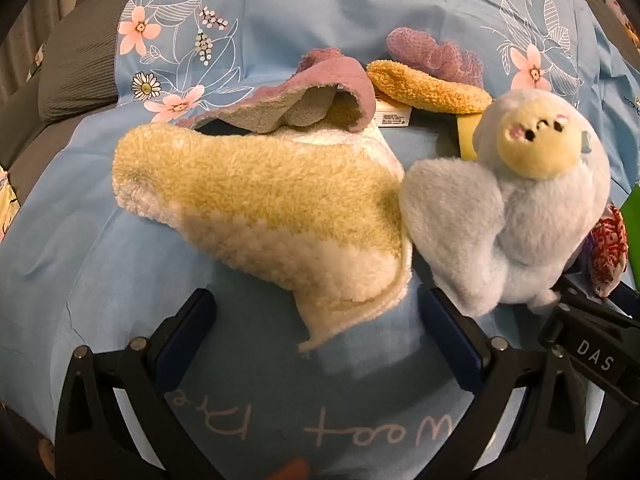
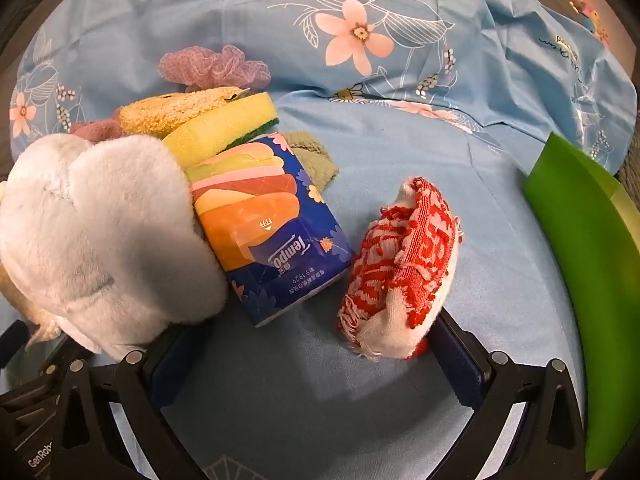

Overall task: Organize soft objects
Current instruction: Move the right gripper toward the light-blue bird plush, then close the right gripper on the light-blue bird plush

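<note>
Both tools, left tool and right tool, gape wide, holding nothing. The pale blue plush toy sits on the blue floral sheet. Left of it lies a yellow fleece cloth, long axis slanting toward it; right, a tissue pack, then a red-white cloth. Beyond, a purple mesh puff.

This looks like a home, most likely a bedroom. Everything sits on a soft blue bed sheet with pink flowers and white leaves printed on it, and the cloth has folds and wrinkles like a made bed. A grey ribbed cushion lies at the sheet's edge. On the sheet are house things: a fluffy blue toy animal, a pack of Tempo tissues, a yellow washing sponge, a purple bath pouf and small fuzzy towels.
</note>
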A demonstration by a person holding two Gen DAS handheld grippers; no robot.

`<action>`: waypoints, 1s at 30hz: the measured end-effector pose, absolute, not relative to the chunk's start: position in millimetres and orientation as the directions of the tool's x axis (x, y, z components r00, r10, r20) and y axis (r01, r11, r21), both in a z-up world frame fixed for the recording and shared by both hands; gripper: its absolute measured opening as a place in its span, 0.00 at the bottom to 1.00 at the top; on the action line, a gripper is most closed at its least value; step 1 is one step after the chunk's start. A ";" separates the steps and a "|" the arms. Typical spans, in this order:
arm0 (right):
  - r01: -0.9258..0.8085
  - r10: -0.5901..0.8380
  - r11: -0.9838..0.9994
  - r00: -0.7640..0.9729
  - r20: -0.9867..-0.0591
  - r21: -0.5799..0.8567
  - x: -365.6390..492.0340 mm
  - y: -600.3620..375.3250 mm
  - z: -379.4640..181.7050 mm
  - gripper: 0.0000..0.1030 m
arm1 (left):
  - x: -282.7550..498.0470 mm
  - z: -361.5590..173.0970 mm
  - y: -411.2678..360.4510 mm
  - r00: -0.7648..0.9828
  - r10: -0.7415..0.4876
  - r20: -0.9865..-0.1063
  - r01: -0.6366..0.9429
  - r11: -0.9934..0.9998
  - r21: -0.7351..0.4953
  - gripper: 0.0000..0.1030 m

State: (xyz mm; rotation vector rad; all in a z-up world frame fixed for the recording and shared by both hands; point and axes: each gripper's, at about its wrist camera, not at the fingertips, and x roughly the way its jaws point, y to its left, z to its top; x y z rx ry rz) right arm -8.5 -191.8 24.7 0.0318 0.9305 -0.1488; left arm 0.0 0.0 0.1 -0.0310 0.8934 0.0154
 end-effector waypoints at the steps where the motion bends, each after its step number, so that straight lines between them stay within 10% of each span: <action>1: 0.142 -0.106 0.990 0.598 -0.795 -0.025 -8.8 -192.1 25.0 1.00 | -0.2 0.0 0.1 0.631 -0.002 -0.776 -0.026 0.999 -0.024 0.99; 30: 0.120 -0.081 0.993 0.579 -0.811 -0.014 -13.3 -195.7 28.2 1.00 | -22.5 15.2 6.2 0.609 -0.051 -0.791 0.018 0.999 -0.051 0.98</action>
